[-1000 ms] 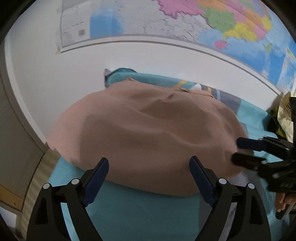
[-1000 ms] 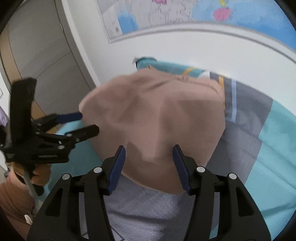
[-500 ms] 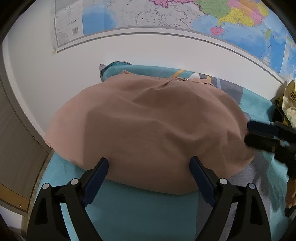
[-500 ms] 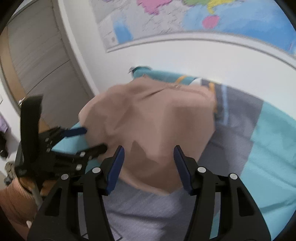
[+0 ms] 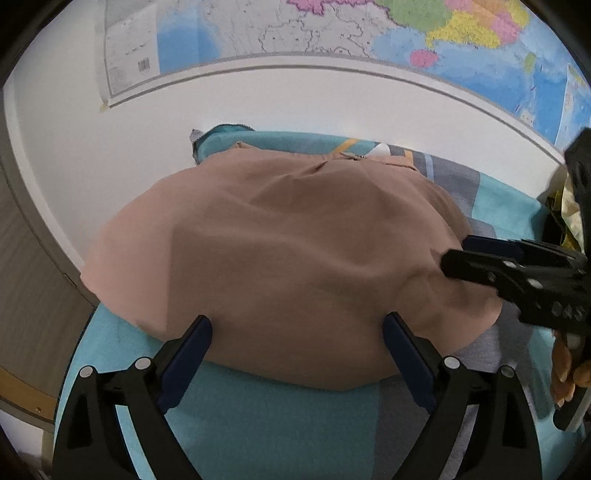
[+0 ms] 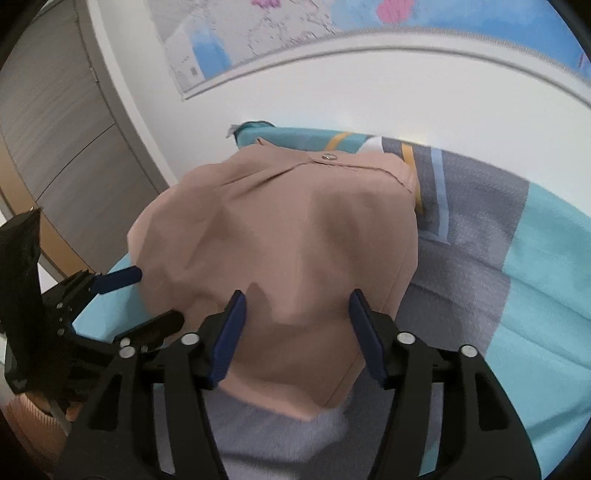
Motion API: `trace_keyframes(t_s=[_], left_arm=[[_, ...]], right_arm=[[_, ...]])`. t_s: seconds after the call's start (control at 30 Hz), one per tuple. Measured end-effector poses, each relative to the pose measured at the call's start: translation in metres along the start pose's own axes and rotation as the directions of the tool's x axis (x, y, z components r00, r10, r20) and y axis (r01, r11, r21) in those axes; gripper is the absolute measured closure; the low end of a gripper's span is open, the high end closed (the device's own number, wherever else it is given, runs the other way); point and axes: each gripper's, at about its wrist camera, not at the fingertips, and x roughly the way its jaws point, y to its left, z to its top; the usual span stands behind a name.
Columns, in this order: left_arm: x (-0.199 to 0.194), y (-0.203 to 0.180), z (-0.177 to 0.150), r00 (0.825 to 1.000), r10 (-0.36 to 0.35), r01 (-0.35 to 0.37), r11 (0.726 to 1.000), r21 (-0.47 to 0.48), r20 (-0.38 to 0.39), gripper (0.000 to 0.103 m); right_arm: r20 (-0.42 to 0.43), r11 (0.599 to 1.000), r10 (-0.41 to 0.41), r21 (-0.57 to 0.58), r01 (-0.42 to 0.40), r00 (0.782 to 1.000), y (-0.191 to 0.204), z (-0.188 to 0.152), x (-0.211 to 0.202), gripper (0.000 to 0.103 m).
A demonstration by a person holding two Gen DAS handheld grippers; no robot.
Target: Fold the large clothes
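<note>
Left gripper (image 5: 297, 334) stands wide open, empty, fingers straddling the near hem of the tan garment (image 5: 295, 251); right gripper (image 6: 297, 310) is likewise open over the garment's near right corner, gripping nothing. The garment lies spread flat on a teal-and-grey blanket (image 5: 266, 424). Beyond it: white wall (image 5: 258, 103), wall map (image 5: 332, 26), a grey cabinet (image 6: 55, 122) at left.

The bedspread (image 5: 266, 413) lies bare along the bed's near edge, below the garment (image 5: 295, 251). The wall (image 5: 258, 103) closes the far edge, a wardrobe (image 6: 55, 122) the left. The right side stays open cover.
</note>
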Motion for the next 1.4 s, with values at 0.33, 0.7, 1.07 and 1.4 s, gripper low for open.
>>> trace_keyframes(t_s=[0.33,0.7,1.07,1.4], left_arm=[[-0.053,-0.006,-0.029,0.991,0.035,-0.023,0.995,-0.093,0.133,0.007],[-0.088,-0.011,-0.059,0.987,0.091,-0.067,0.982,-0.175,0.129,0.007],[-0.121,-0.033,-0.073,0.977,0.110,-0.087,0.987,-0.132,0.180,0.007],[-0.127,-0.047,-0.080,0.978,0.108,-0.092,0.991,-0.097,0.180,0.007]], right_arm=[[0.103,0.999,0.017,-0.053,-0.012,0.995,0.018,-0.046,-0.055,0.009],[0.128,0.993,0.097,-0.080,-0.087,0.987,0.037,-0.085,-0.097,0.006],[0.185,0.996,0.067,-0.068,-0.055,0.980,0.046,-0.106,-0.132,0.006],[0.196,0.996,0.049,-0.084,-0.033,0.979,0.050,-0.115,-0.149,0.006]])
